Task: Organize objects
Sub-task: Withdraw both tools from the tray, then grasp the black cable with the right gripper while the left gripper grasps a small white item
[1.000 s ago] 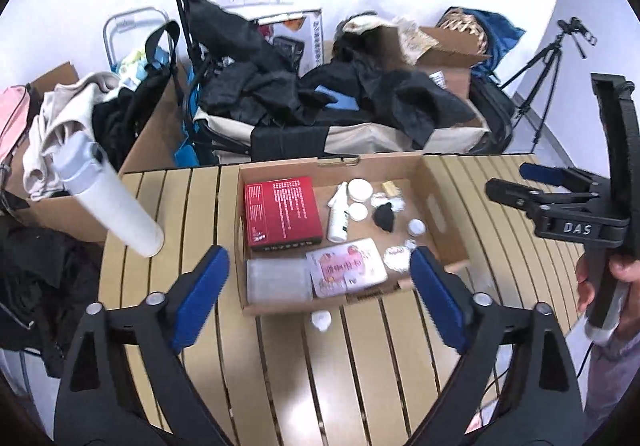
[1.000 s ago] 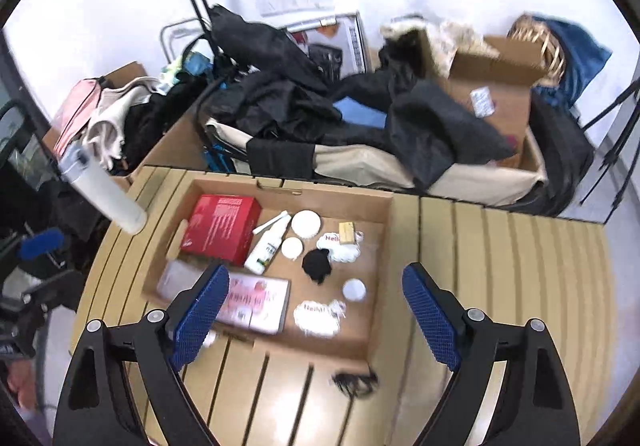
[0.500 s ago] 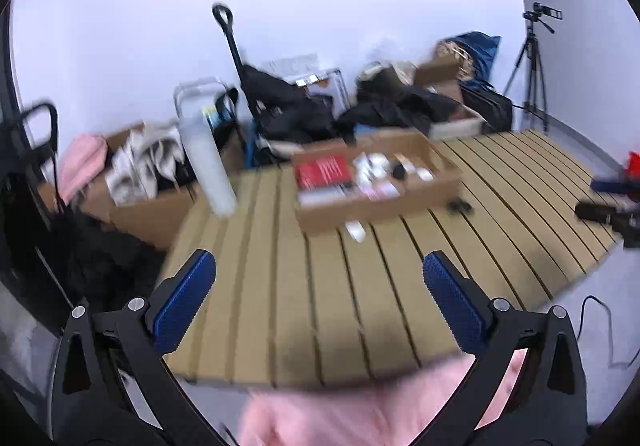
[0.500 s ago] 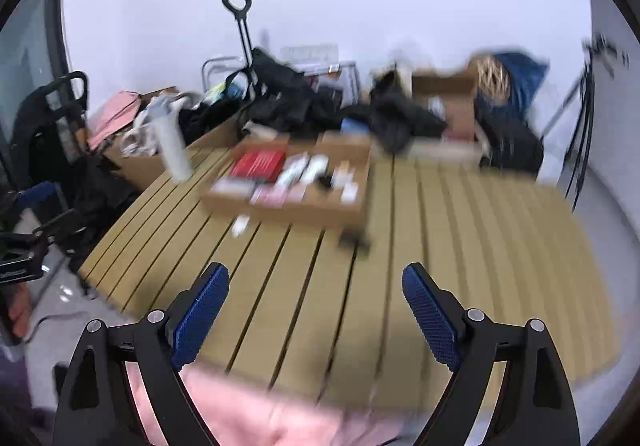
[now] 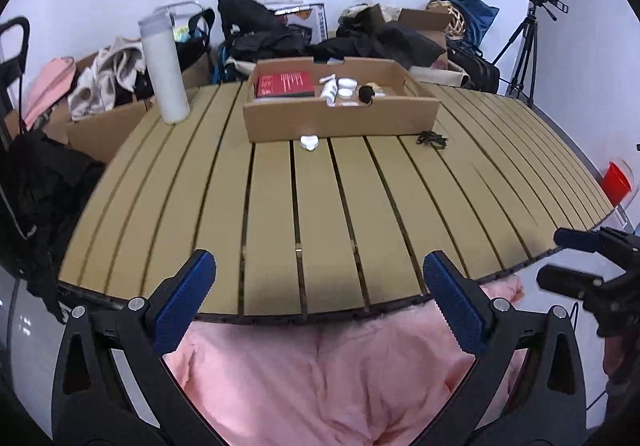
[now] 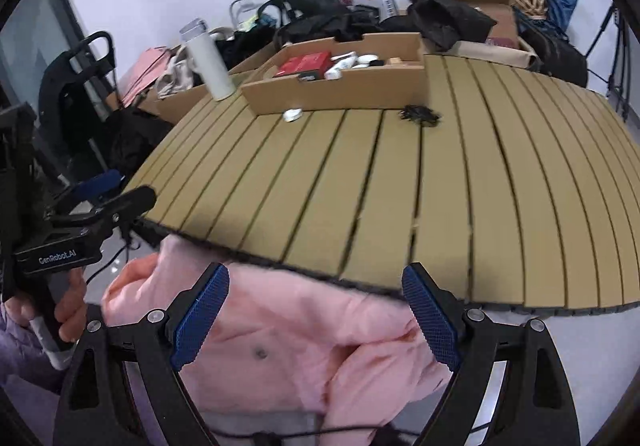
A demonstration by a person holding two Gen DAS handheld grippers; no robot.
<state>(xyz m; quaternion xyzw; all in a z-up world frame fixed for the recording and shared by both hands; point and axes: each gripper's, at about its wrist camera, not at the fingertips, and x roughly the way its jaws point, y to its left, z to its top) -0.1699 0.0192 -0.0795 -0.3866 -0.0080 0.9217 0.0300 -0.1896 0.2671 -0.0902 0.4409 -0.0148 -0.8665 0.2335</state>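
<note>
While the shallow brown cardboard box [image 5: 340,114] of small toiletries sits upper centre, with a small white round jar [image 5: 309,142] and a black tangled clip [image 5: 431,139] outside it, your left gripper [image 5: 320,298] and right gripper [image 6: 316,310] hang wide open, empty, low over the pink cloth [image 6: 280,342]; reach forward for a stray.

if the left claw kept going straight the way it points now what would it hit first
Probably the bare slatted table: the open, empty left claw sits at its near edge. Farther along that line lie the small white cap and cardboard box; depth unclear.
</note>
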